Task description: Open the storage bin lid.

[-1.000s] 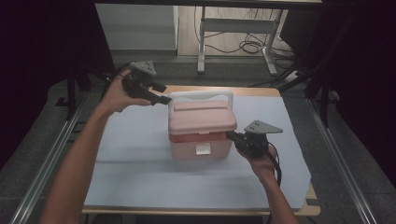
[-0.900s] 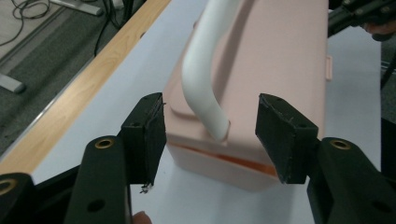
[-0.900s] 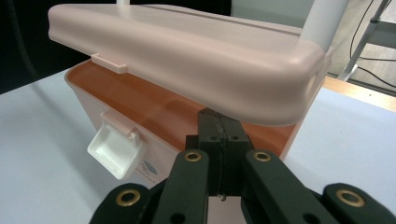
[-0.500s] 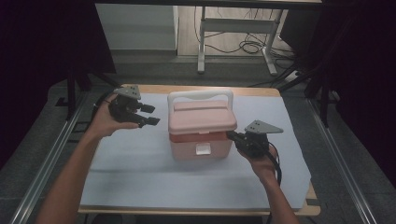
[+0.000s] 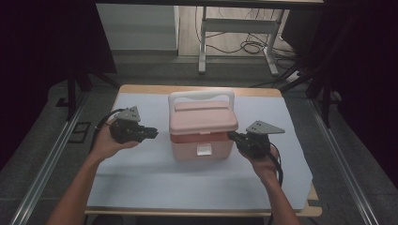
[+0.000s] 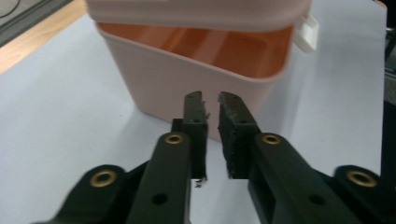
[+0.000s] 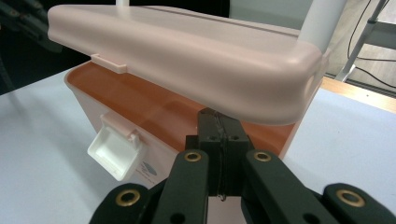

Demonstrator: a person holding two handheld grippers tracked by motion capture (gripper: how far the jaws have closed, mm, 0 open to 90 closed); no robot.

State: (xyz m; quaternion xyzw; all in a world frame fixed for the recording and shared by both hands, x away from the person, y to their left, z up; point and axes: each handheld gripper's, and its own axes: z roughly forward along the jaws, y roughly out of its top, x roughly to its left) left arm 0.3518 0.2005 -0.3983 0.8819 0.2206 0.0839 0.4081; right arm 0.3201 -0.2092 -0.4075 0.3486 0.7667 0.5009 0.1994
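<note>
Two grippers flank the pink box (image 5: 202, 136), seemingly to steady it: left gripper (image 6: 212, 112) narrowly apart, right gripper (image 7: 219, 126) closed empty under its lid (image 7: 187, 60).

- The room is dim, its sides near black; light falls from overhead onto the pale table sheet (image 5: 141, 164).
- The pink box (image 5: 202, 126) casts a soft shadow just around its base.
- The high view is soft and grainy.
- Both gripper views are brighter, with nearby black jaws slightly blurred.
</note>
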